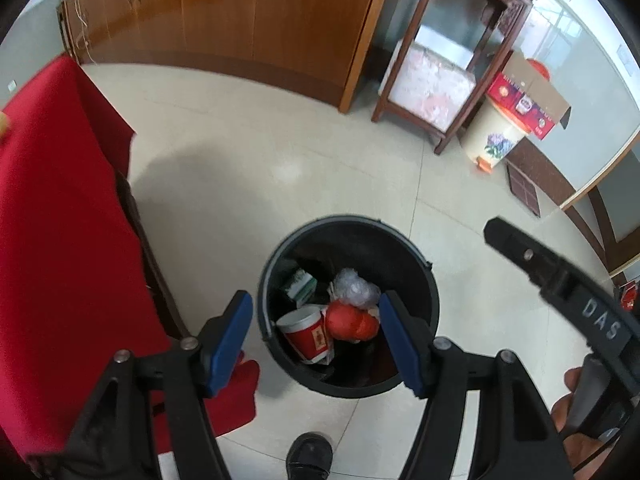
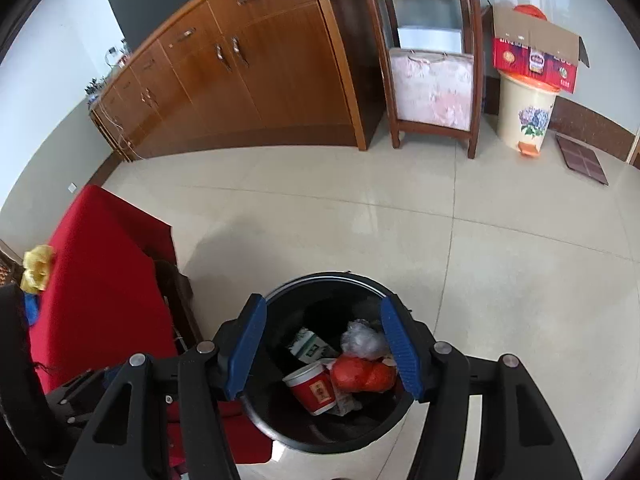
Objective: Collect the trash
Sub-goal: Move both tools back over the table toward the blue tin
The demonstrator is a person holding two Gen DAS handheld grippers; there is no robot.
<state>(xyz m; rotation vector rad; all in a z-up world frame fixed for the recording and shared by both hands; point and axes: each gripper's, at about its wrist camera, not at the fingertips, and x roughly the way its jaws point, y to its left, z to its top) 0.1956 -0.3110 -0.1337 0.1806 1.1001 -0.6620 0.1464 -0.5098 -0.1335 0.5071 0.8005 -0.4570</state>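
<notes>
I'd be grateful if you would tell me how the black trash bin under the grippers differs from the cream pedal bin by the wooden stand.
The black trash bin is plain, while the cream pedal bin has a printed flower bouquet and orange trim. The black trash bin stands open with a red paper cup and other trash showing inside; the cream pedal bin is covered, with a red cardboard box resting on top. Both are round and stand upright on the tiled floor.

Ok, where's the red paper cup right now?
The red cup lies tilted inside the black bin on the floor, at its near left, beside the orange-red bag; both wrist views show it.
</notes>
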